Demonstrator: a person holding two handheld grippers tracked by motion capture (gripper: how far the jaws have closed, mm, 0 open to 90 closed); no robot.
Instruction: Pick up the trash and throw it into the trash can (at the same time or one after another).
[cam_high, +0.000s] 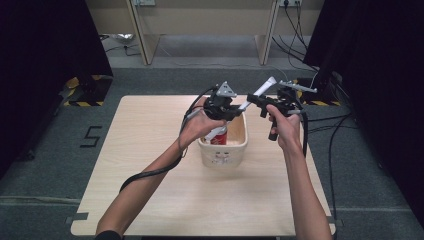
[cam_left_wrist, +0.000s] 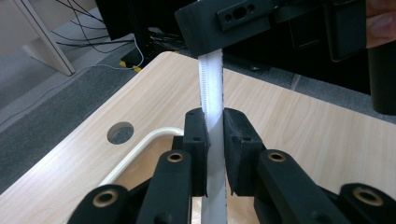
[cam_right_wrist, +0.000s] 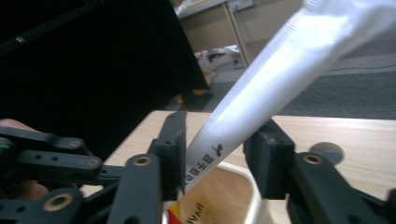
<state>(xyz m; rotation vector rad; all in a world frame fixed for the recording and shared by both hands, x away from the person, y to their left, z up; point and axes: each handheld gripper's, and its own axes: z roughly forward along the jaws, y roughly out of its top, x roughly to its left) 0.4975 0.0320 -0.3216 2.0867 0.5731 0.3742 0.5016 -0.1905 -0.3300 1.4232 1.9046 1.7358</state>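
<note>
1. Left gripper (cam_left_wrist: 215, 140) is clenched on the white tube (cam_high: 260, 93), held aloft above the basket (cam_high: 239, 148) near the table's (cam_high: 150, 190) far edge.
2. Right gripper (cam_right_wrist: 212, 149) brackets the tube's printed end; one jaw touches it and the other stands off, so no full clamp is made out.
3. Judged step: handing the tube between grippers.
4. Next: right closes firmly before left lets go.

- White tube (cam_right_wrist: 261, 98): its flat crimped end runs off the top right corner of the right gripper view, and its lower end drops out of sight below the jaws.
- Print on the tube beside the left-hand jaw is partly covered, can't read it.
- Cream basket (cam_right_wrist: 254, 186) under the jaws is cropped by the bottom edge.
</note>
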